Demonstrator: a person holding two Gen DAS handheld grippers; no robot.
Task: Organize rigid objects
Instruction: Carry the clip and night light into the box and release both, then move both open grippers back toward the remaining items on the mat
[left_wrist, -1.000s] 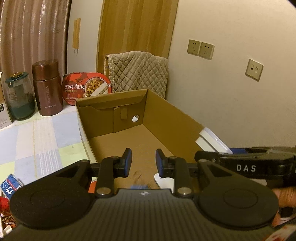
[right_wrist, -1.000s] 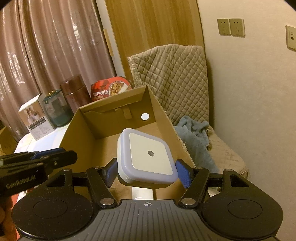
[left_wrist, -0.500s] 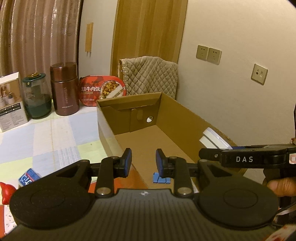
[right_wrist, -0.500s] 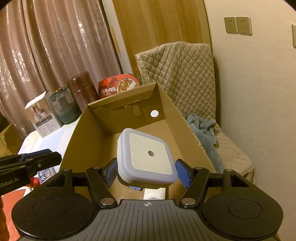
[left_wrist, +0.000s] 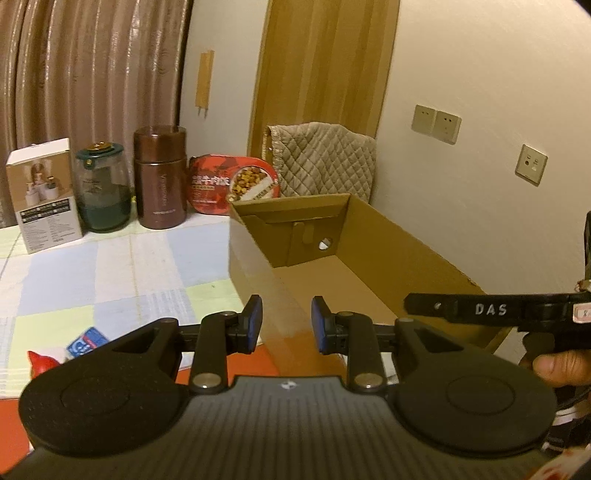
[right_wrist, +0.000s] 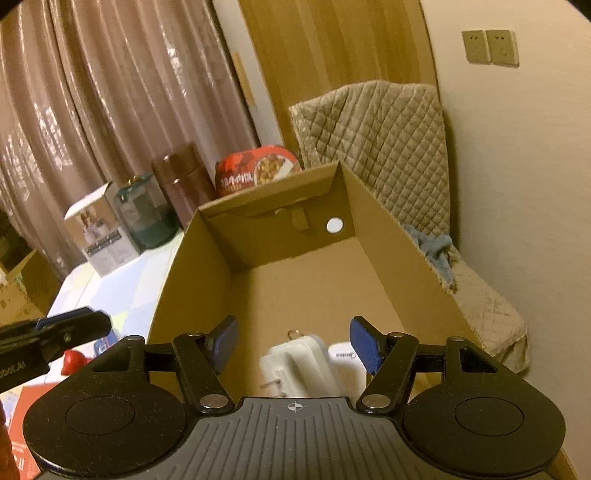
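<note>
Right gripper (right_wrist: 293, 345): jaws wide apart, nothing between them, held over the near end of the box (right_wrist: 184, 266)
Plug (right_wrist: 295, 363): white, lying on the box floor just under the right gripper, metal prongs showing; its lower part is hidden by the gripper body
White item (right_wrist: 343, 360): on the box floor, touching or just beside the plug on its right, small grey print that looks like "Midea"
Left gripper (left_wrist: 286, 323): jaws a narrow gap apart, holding nothing, outside the box near its left wall
Writing on tools: "DAS" on the right gripper's side as seen from the left wrist; "...boot.AI" on the left gripper's side as seen from the right wrist
Box interior: brown cardboard, open top, round hole (right_wrist: 334, 225) in the far wall
Behind the box: red meal tub (left_wrist: 232, 184) with Chinese print and a food photo, leaning upright
Left of the tub: brown flask (left_wrist: 160, 177) with small pale lettering too fine to read, then a glass jar (left_wrist: 103, 194) with a green lid, then a white carton (left_wrist: 42, 194) with a photo and a black text band
Table (left_wrist: 92, 273): pastel checked cloth; a blue card (left_wrist: 86, 341) and a red figure (left_wrist: 42, 363) near the left gripper
Beyond the box: quilted chair (right_wrist: 388, 136) with a blue cloth (right_wrist: 437, 251) on its seat; wall sockets (left_wrist: 436, 123)
</note>
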